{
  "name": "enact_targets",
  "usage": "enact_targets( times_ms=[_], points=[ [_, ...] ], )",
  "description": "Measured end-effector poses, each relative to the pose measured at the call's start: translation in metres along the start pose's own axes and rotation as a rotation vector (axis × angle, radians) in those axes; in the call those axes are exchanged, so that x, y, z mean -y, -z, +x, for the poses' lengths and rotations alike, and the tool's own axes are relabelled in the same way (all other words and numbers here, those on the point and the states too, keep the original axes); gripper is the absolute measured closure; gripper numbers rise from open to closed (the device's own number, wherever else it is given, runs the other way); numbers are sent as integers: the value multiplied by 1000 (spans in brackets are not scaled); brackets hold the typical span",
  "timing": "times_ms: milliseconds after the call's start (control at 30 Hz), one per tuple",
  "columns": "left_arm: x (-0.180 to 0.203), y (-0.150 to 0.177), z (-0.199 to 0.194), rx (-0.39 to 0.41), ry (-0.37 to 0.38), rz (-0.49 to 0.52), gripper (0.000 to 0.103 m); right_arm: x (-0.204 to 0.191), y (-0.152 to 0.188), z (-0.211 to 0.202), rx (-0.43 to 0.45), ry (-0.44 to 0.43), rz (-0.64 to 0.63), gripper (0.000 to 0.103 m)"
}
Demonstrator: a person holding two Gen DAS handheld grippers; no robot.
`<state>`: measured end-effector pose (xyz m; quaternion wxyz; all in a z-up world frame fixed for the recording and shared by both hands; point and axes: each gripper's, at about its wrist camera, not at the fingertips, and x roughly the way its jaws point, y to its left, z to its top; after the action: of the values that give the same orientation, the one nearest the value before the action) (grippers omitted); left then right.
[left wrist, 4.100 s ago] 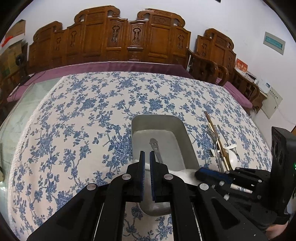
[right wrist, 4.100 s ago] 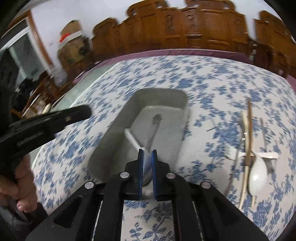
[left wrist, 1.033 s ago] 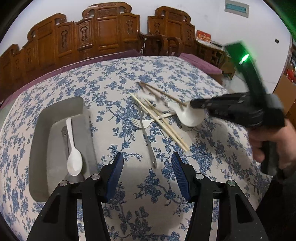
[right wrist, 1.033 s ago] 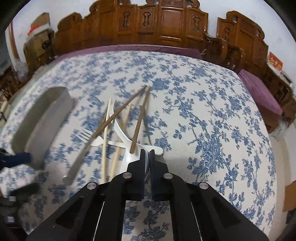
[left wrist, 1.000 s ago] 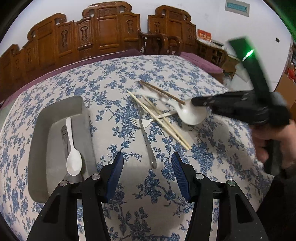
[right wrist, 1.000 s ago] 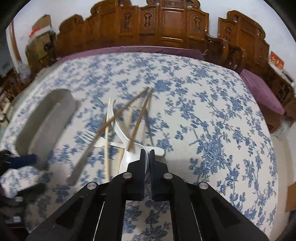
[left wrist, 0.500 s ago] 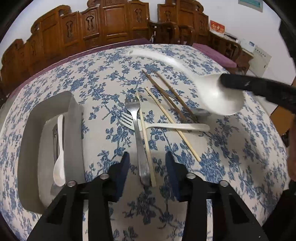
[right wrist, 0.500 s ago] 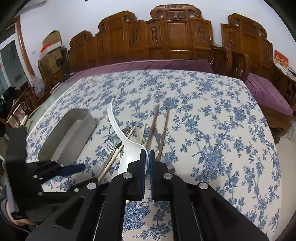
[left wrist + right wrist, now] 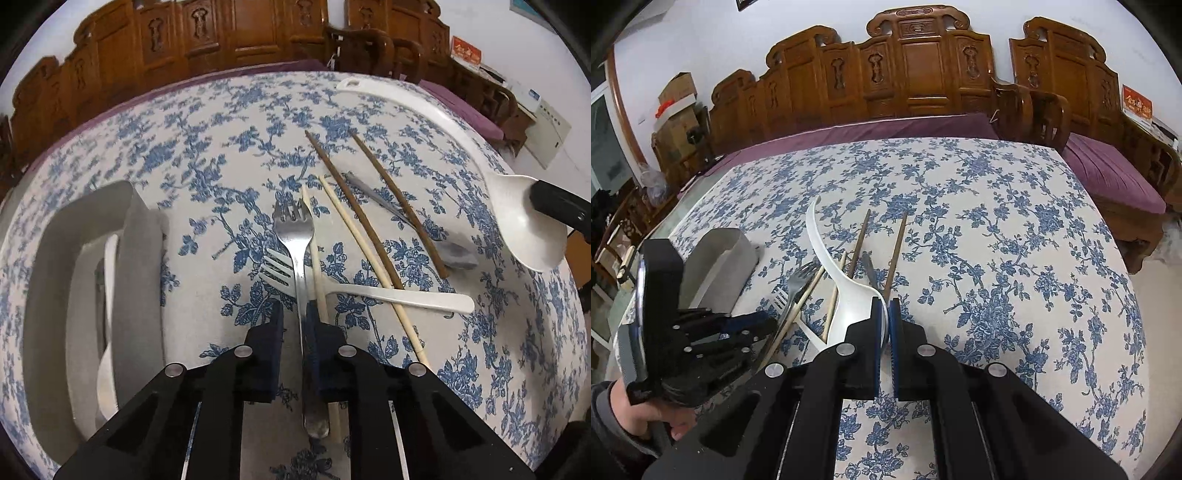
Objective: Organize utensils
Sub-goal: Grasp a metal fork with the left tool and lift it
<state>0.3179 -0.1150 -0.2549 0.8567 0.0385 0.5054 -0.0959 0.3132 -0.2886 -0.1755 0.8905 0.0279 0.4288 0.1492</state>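
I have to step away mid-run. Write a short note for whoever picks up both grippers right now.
Right gripper: shut on the big white ladle, held lifted above the table.
Left gripper: fingers straddle the metal fork handle, narrow gap, not clamped yet.
Tray: holds a small white spoon and a metal utensil beneath it.
Left on the tablecloth: metal fork, white plastic fork, two light chopsticks, two dark chopsticks, a metal spoon.
Next: probably ladle and fork into the tray.
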Motion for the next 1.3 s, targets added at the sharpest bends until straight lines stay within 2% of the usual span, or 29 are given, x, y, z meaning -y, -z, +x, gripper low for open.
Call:
enact_targets(
  times_ms=[267,433,600,900,1300],
  points=[
    [4,-1,9,-37,18,23,91,-2,1,2,-2,9,-6,98],
    [12,-4,7,-37,-7,51,90,-2,1,3,-3,10,-5,98],
    [9,-1,3,-33,-14,49,96,-3,2,4,-5,10,-12,98],
    [-5,2,-16,12,-22,37,96,-11,5,11,-22,18,-25,98],
    [-25,0,-70,104,-14,31,96,-31,15,21,-45,39,-36,98]
  ],
)
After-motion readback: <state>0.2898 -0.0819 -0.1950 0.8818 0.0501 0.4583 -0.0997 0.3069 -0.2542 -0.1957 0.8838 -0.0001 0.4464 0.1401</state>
